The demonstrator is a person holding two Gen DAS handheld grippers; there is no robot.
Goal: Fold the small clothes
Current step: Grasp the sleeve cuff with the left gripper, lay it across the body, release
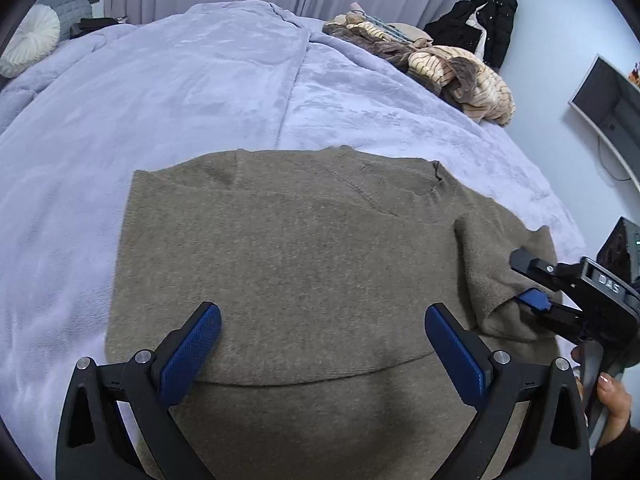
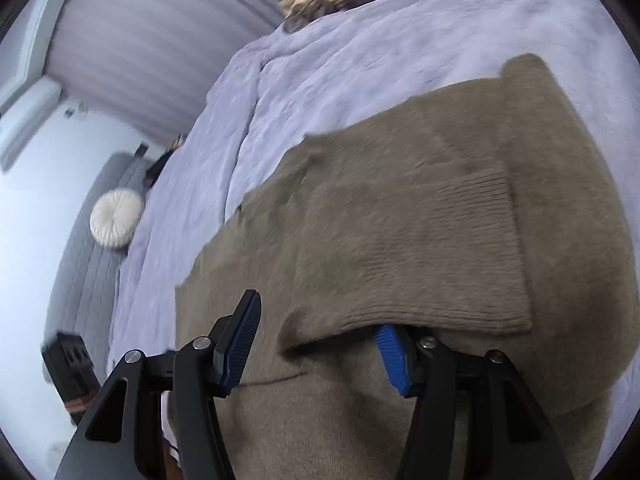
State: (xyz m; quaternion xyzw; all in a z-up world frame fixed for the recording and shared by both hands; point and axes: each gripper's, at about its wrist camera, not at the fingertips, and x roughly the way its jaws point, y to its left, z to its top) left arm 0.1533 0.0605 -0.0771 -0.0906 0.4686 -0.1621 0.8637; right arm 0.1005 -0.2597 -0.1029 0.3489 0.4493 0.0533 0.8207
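A taupe knit sweater lies flat on the bed, its hem towards me. My left gripper hovers open just above its lower part, with nothing between the blue pads. One sleeve is folded in over the body at the right edge. There my right gripper stands with its jaws apart. In the right wrist view the sweater fills the middle, and the ribbed cuff drapes over the right finger of my right gripper; the pads do not press on it.
A lavender fleece blanket covers the bed. A pile of striped and brown clothes lies at the far right corner, with a black jacket hanging behind it. A round white cushion sits far left. A person's hand holds the right gripper.
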